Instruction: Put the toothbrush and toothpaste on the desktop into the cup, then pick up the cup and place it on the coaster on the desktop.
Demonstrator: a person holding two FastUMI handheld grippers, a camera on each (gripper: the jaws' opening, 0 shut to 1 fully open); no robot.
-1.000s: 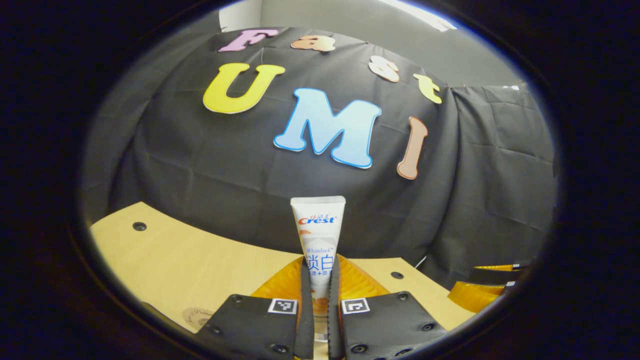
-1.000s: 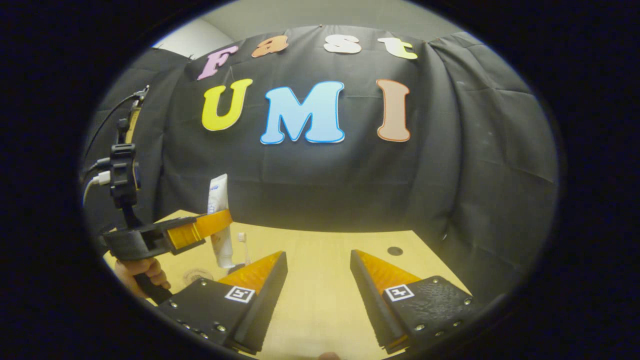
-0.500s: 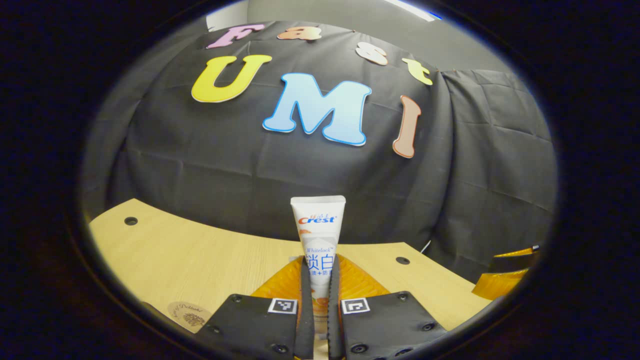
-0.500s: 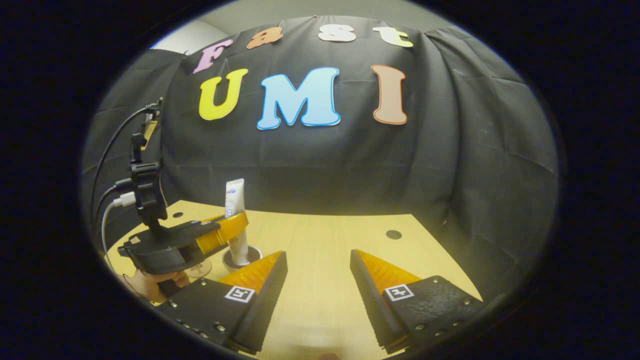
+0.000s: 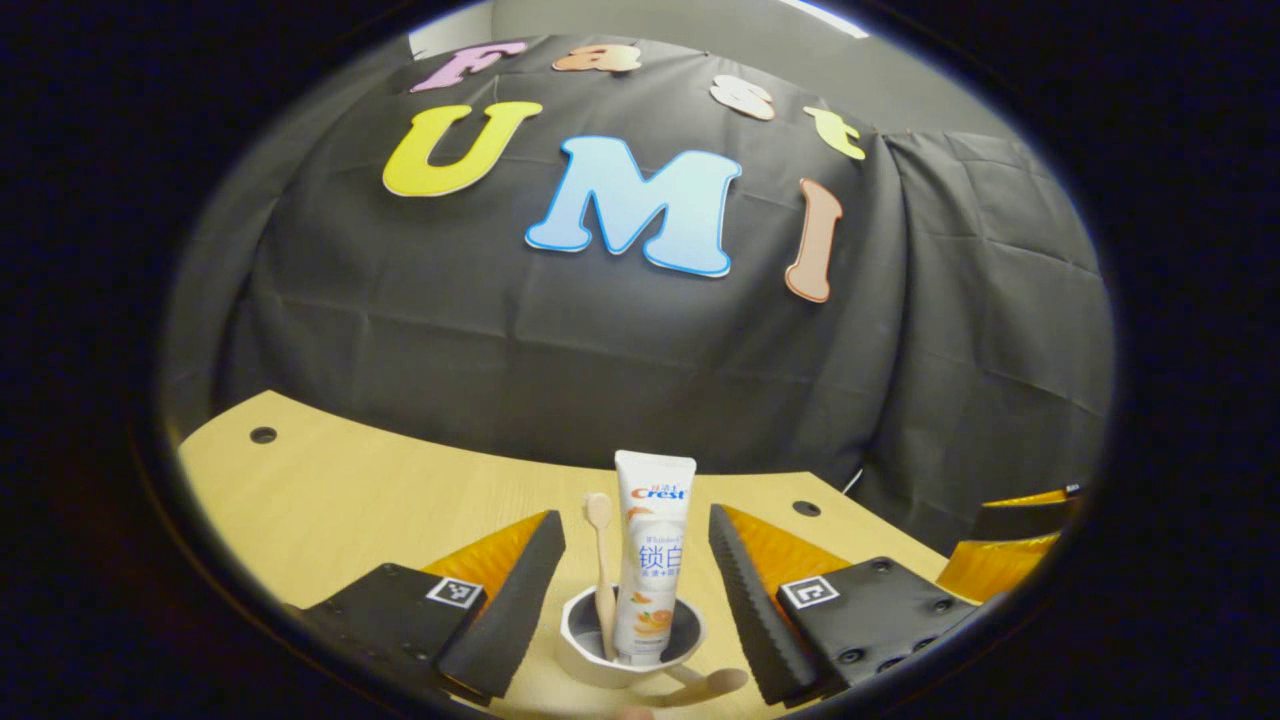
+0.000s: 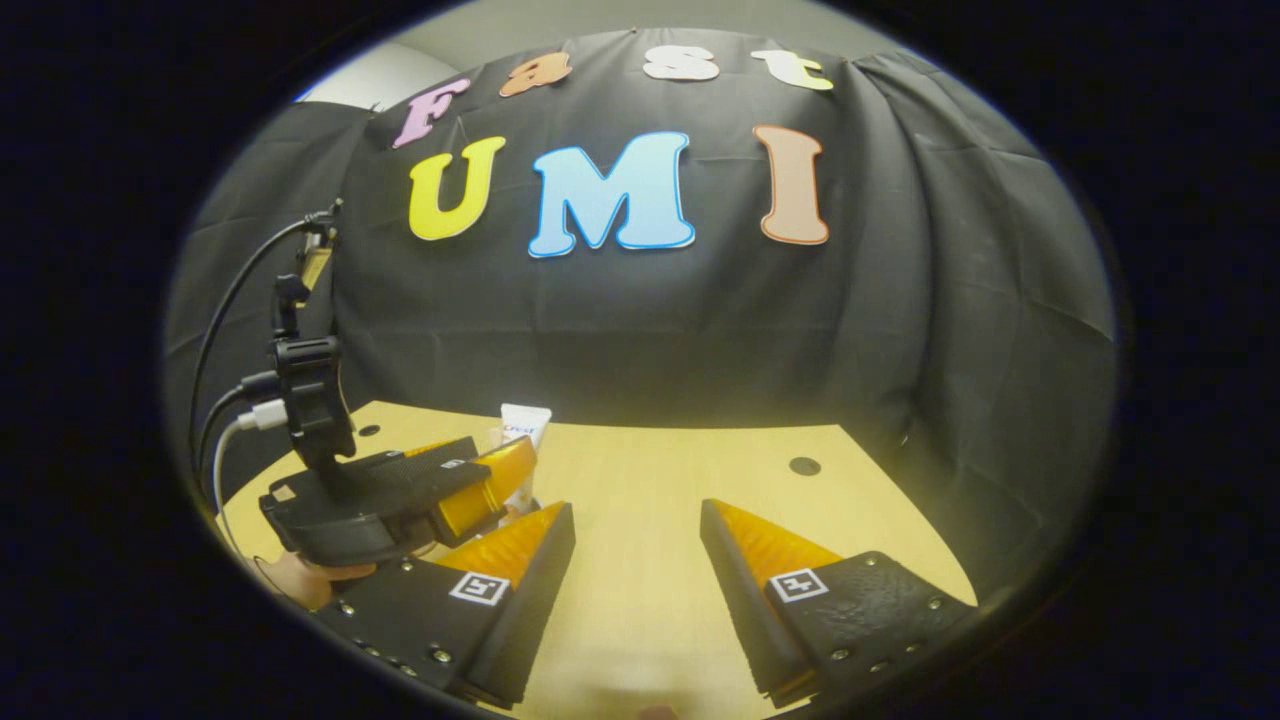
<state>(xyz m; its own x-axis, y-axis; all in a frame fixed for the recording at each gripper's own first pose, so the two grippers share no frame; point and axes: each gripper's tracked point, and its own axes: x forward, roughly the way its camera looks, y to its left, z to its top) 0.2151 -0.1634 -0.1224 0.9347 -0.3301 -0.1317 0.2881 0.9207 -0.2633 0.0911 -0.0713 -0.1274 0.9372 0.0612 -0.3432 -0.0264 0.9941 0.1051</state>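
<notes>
- Left gripper view: left gripper (image 5: 637, 560) is spread wide at bottom centre, gripping nothing.
- Between its fingers, the cup (image 5: 632, 645) stands on the desktop (image 5: 350, 500), with the toothpaste (image 5: 652, 560) and toothbrush (image 5: 602, 560) upright inside.
- Right gripper view: right gripper (image 6: 637, 555) is released too, over bare desktop at lower centre.

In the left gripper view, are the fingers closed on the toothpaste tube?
No, the left gripper is open, and the toothpaste stands free in the cup beside the toothbrush.
</notes>
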